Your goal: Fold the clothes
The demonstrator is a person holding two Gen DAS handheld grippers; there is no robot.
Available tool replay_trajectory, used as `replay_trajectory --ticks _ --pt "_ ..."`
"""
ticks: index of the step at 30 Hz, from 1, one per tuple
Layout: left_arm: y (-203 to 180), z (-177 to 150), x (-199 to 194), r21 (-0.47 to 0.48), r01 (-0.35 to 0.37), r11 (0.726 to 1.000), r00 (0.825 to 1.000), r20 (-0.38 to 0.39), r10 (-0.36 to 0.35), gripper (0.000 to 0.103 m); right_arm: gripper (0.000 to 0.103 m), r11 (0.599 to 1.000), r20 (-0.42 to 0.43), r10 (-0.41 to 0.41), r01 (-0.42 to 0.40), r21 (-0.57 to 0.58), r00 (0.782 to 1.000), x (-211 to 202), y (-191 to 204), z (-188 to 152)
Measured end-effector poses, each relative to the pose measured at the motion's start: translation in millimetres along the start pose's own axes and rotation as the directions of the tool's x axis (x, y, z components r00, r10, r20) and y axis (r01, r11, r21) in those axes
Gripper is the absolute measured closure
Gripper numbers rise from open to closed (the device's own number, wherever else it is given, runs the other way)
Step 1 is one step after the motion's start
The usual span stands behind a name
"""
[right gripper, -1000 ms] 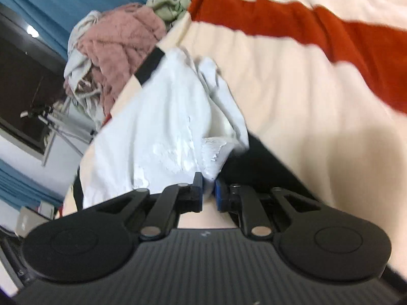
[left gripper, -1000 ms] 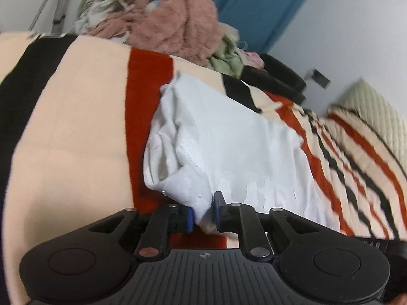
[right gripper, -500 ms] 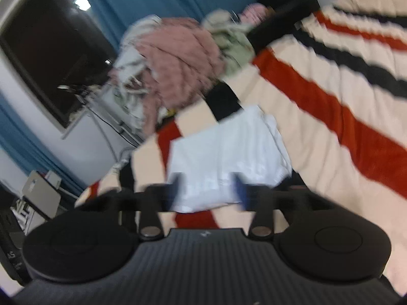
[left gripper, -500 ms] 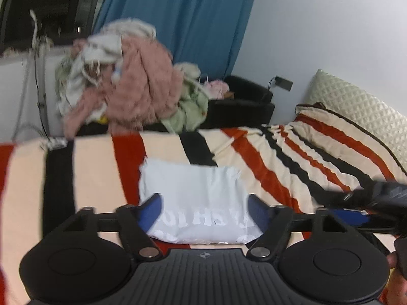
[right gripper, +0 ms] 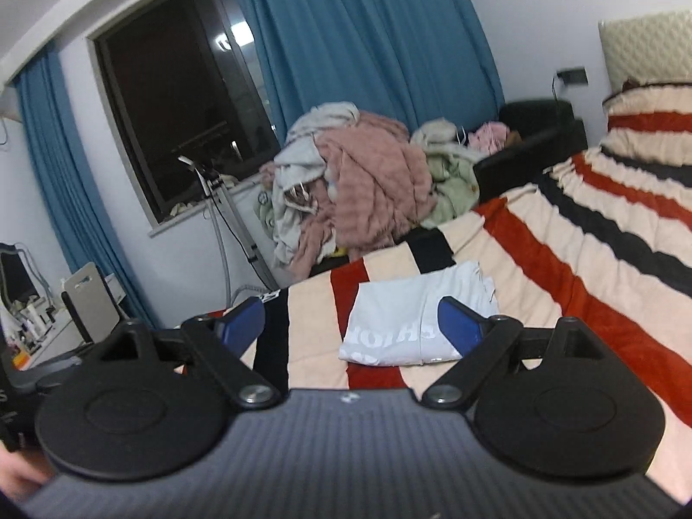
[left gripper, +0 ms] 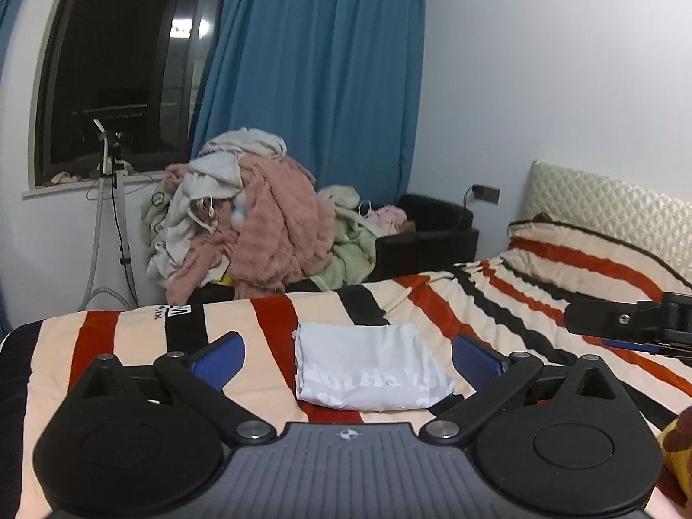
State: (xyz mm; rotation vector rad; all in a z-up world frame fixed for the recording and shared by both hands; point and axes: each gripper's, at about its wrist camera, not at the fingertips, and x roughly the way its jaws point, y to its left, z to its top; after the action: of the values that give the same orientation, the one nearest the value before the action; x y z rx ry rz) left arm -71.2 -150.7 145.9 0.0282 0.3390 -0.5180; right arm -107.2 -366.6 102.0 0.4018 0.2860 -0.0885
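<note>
Blue pleated curtains (left gripper: 311, 108) and a dark window (left gripper: 116, 69) back the scene, with a white wall to the right of both hand-held grippers. Below them lies a bed (left gripper: 432, 315) covered by a plush blanket striped in cream, red and black; a quilted cream headboard (left gripper: 605, 203) stands at the far right.

Left hand-held gripper (left gripper: 348, 359): jaws spread wide apart, holding nothing. Its blue pads (left gripper: 218, 361) sit on black linkage arms, one on each side of the garment as seen from the left wrist camera.

Right hand-held gripper (right gripper: 352, 322): jaws likewise spread wide, nothing between them. In the left wrist view it appears at the right edge as a black bar (left gripper: 627, 318) above the blanket.

Folded white garment (left gripper: 367, 367): a flat, roughly rectangular packet of thin smooth fabric lying on the blanket directly ahead of both hand-held grippers, clear of the pads. Grey lettering shows through near its closest edge (not legible). In the right wrist view (right gripper: 415, 315) its far right corner is rumpled, with loose threads.

Beyond the garment, past the far edge of the bed, a tall heap of clothes (left gripper: 255, 216) is piled: shaggy pink fleece, pale grey and light green pieces. A black armchair (left gripper: 432, 238) stands to the right of the heap, and a thin metal stand with a hose (left gripper: 110, 216) to its left.
</note>
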Motion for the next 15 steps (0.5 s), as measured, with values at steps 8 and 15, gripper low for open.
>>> replay_trajectory --ticks 8,15 --pt "3 -43 -33 -0.016 -0.008 1.0 0.999 0.032 0.009 0.0 0.014 0.998 0.085 -0.043 0.047 -0.047 0.995 -12 -3 -45" --pt "9 -67 -26 -0.011 -0.034 0.999 0.997 0.062 0.035 0.0 0.014 0.994 0.098 -0.069 0.077 -0.076 0.993 3 -10 -85"
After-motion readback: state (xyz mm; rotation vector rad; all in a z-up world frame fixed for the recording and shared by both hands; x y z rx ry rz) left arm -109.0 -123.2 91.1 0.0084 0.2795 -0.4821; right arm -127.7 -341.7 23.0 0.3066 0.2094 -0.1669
